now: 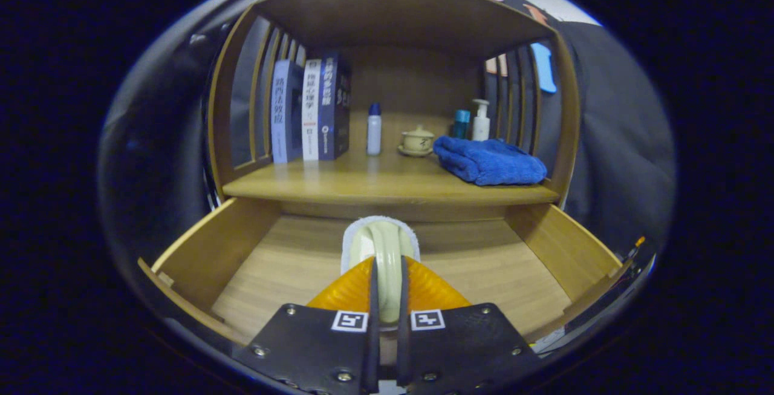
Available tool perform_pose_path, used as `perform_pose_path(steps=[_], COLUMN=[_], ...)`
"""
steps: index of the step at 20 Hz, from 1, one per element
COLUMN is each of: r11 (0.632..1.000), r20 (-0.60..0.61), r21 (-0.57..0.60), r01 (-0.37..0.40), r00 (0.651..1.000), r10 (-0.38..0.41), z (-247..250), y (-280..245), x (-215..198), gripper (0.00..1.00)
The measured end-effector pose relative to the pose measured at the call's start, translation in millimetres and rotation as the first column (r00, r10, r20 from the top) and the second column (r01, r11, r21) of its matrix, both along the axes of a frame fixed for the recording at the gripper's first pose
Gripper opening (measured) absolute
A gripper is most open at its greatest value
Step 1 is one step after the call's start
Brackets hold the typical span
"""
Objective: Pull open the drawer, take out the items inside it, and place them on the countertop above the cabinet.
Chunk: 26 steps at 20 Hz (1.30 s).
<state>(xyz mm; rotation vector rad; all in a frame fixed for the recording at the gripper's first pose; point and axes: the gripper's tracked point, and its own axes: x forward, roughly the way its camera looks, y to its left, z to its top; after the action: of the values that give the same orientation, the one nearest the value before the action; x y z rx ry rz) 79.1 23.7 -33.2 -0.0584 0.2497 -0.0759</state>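
Tool (387, 298) pinches cream handle of scrub brush (382, 248) over open drawer (532, 244) | light, rigid, slick plastic; grip mid-handle | tabletop (363, 186) beyond, towel (488, 160) far right

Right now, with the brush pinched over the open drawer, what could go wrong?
1. The gripper holds the brush only by its thin handle; it could twist or slip back into the drawer.
2. Lifting straight up may clip the countertop edge overhanging the drawer's rear.
3. Free countertop is limited: the blue towel, cup and bottle sit nearby.
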Motion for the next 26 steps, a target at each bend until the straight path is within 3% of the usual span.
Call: perform_pose_path(steps=[7, 15, 20, 23, 26], r11=[1.0, 0.999, 0.998, 0.997, 0.996], r20=[0.15, 0.179, 0.055, -0.101, -0.258], r21=[-0.008, 0.001, -0.004, -0.034, -0.048], r01=[0.012, 0.038, 0.058, 0.073, 0.078], r00=[0.989, 0.983, 0.997, 0.992, 0.962], r10=[-0.011, -0.038, -0.058, -0.076, -0.088], z=[51, 154, 170, 139, 94], y=[-4, 6, 5, -3, -10], x=[-18, -4, 42, 69, 90], gripper=[0.12, 0.11, 0.12, 0.12, 0.12])
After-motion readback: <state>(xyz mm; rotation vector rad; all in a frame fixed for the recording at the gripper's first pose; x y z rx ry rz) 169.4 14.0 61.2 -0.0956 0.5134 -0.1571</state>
